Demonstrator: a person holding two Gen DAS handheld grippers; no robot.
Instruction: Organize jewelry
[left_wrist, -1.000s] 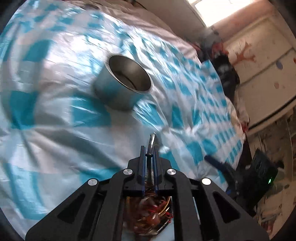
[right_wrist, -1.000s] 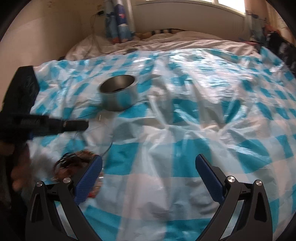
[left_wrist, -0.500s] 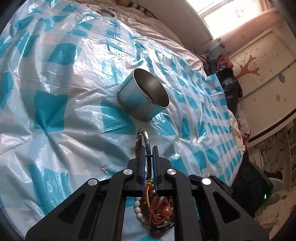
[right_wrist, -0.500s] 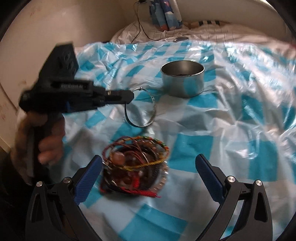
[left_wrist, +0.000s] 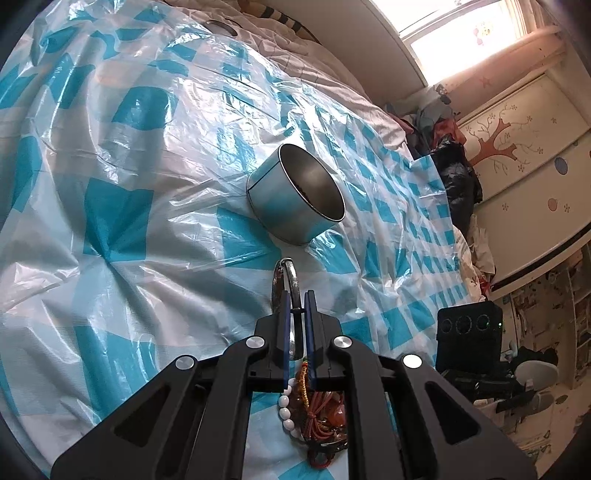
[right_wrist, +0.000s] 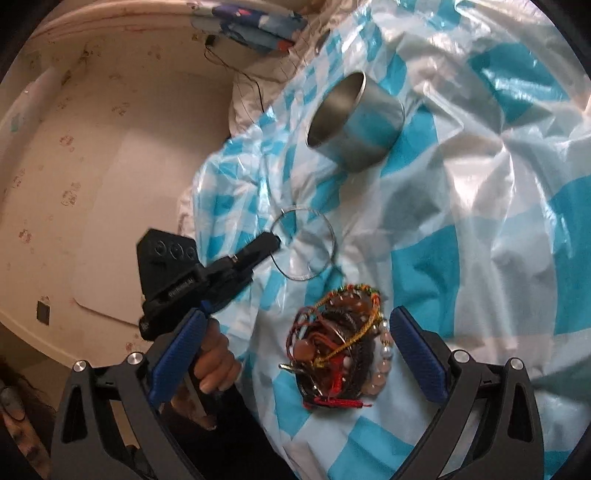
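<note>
My left gripper (left_wrist: 296, 295) is shut on a thin silver bangle (left_wrist: 291, 280), held above the bed short of a round metal tin (left_wrist: 295, 201) that stands open. The right wrist view shows the same left gripper (right_wrist: 271, 242) pinching the bangle (right_wrist: 325, 236), with the tin (right_wrist: 354, 122) beyond it. A tangled pile of bead and cord bracelets (right_wrist: 340, 343) lies on the blue-and-white checked plastic sheet (right_wrist: 498, 221), between the fingers of my open, empty right gripper (right_wrist: 295, 354). The pile also shows under the left gripper (left_wrist: 314, 410).
The sheet covers a bed; white bedding (left_wrist: 303, 48) lies at its far end. A cream wall (right_wrist: 92, 147) runs along the bed's left side. A cable and charger (right_wrist: 236, 62) lie near the pillow. Clothes (left_wrist: 450, 155) are heaped by a wardrobe (left_wrist: 524, 147).
The left gripper, still holding the bangle, has lifted it off the pile and carried it toward the tin. The right gripper has swung over the bracelet pile and stayed open.
</note>
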